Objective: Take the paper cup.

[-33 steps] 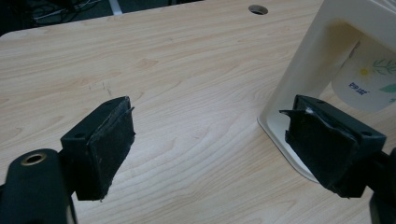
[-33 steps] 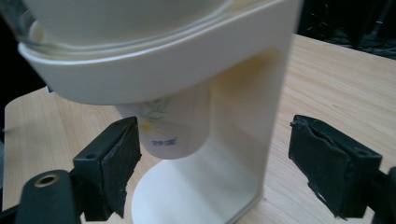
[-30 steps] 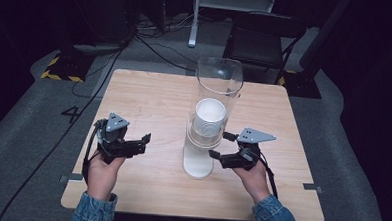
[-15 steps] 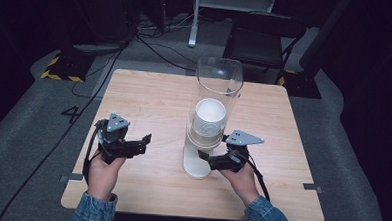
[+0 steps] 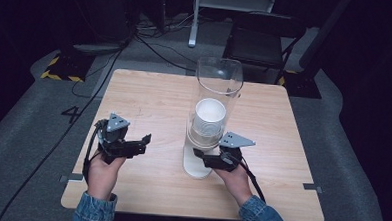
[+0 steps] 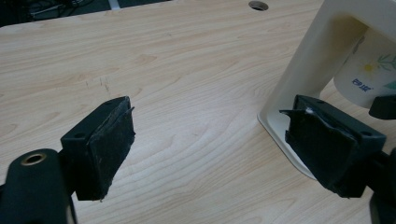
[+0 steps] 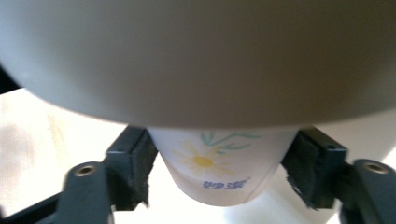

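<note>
Clamping the bottom paper cup (image 7: pixel 215 173) from both sides, the right gripper (image 5: pixel 208 160) has just closed its jaws, pads pressed on the cup's wall. That cup hangs upright directly ahead of it, under the dispenser (image 5: pixel 217 99), so it must come straight down. Off to the side, the left gripper (image 5: pixel 141 142) stands open and empty.

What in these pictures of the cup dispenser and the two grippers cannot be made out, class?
- How many cups are stacked: high view, the clear tube glares.
- Print under the daisy on the bottom cup: right gripper view, blurred.
- The dispenser base's far side: left gripper view, cut off by the edge.
</note>
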Demonstrator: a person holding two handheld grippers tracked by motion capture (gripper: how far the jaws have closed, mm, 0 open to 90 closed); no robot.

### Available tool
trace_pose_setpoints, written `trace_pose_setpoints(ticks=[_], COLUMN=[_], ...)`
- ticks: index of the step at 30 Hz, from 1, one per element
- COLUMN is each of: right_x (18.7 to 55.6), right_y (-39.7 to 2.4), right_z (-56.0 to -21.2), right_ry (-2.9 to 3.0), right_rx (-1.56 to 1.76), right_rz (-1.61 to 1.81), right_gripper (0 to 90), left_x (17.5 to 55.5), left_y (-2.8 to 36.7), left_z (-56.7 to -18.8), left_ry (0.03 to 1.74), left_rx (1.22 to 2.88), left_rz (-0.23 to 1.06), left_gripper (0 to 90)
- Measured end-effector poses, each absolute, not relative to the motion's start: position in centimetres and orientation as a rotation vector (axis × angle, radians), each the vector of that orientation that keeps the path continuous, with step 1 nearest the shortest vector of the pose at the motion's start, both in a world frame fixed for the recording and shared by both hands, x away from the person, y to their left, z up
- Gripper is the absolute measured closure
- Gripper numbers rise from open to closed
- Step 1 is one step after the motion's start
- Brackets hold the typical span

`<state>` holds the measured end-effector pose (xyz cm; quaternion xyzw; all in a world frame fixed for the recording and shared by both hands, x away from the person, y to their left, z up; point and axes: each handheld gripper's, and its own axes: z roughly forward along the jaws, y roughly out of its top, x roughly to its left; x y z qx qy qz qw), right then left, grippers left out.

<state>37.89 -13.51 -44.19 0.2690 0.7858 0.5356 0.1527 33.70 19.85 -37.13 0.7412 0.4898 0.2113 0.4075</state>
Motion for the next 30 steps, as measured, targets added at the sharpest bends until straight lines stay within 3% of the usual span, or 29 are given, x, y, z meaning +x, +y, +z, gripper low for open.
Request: trace_pose_setpoints(ticks=[30], right_x=[38.32], right_y=[-14.05], right_z=[-44.18], right_ry=[2.246], right_rx=[0.687], right_rz=[1.448], right_gripper=[34.7], left_x=[33.78], left_y=[19.83], left_z=[-37.55], left_ry=[1.24], left_rx=[1.881], left_rz=[0.518], left_gripper=[15.4])
